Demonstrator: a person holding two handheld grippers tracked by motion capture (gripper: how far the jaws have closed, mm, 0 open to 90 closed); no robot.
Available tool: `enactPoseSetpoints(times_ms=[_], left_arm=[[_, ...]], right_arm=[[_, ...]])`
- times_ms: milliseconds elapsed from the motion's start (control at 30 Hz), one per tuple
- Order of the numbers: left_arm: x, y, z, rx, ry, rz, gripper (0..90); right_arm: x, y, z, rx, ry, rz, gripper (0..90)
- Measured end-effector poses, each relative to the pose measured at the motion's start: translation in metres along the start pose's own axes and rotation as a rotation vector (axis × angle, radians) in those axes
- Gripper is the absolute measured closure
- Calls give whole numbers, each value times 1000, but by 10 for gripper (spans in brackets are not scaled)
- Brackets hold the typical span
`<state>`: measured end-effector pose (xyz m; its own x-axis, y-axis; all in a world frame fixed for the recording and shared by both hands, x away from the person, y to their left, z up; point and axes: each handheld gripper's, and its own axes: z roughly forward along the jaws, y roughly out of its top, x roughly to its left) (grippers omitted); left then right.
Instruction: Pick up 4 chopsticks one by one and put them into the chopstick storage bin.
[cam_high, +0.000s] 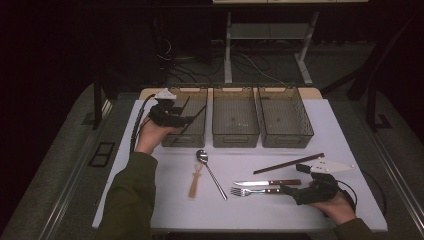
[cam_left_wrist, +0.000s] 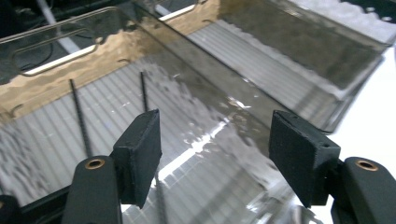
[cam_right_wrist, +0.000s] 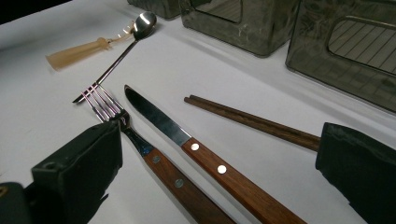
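My left gripper (cam_high: 185, 117) hangs over the left clear bin (cam_high: 182, 138), open, with nothing between its pads (cam_left_wrist: 140, 149). Two thin dark sticks (cam_left_wrist: 80, 114) lie on that bin's ribbed floor. My right gripper (cam_high: 295, 179) rests low on the white table, open wide. In the right gripper view the wooden handles of a fork (cam_right_wrist: 140, 144) and a knife (cam_right_wrist: 187, 137) lie between its pads, untouched. A pair of brown chopsticks (cam_right_wrist: 252, 122) lies just beyond the knife. A metal spoon (cam_high: 210, 172) and a pale utensil (cam_high: 194, 182) lie at mid table.
Three clear bins stand in a row at the back of the white table (cam_high: 165, 210): left, middle (cam_high: 235, 136) and right (cam_high: 286, 138). The middle and right bins look empty. A person's sleeved left forearm (cam_high: 130, 195) reaches up the table's left side.
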<state>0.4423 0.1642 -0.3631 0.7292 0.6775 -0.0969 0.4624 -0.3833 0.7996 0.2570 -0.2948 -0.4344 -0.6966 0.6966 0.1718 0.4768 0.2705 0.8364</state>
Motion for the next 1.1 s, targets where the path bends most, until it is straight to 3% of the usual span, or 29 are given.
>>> enactPoseSetpoints(times_ms=[167, 400, 867, 1100], left_arm=[[-14, -8, -6, 1, -35, 13, 280], [-34, -23, -13, 10, -53, 48, 207], [-73, -57, -35, -51, -89, 58, 106], [-89, -80, -39, -66, -82, 61, 38]], right_arm=[[0, 0, 0, 1, 1, -4, 8], [0, 0, 0, 2, -1, -4, 8], [0, 0, 0, 2, -1, 0, 8], [0, 0, 0, 1, -2, -1, 8]])
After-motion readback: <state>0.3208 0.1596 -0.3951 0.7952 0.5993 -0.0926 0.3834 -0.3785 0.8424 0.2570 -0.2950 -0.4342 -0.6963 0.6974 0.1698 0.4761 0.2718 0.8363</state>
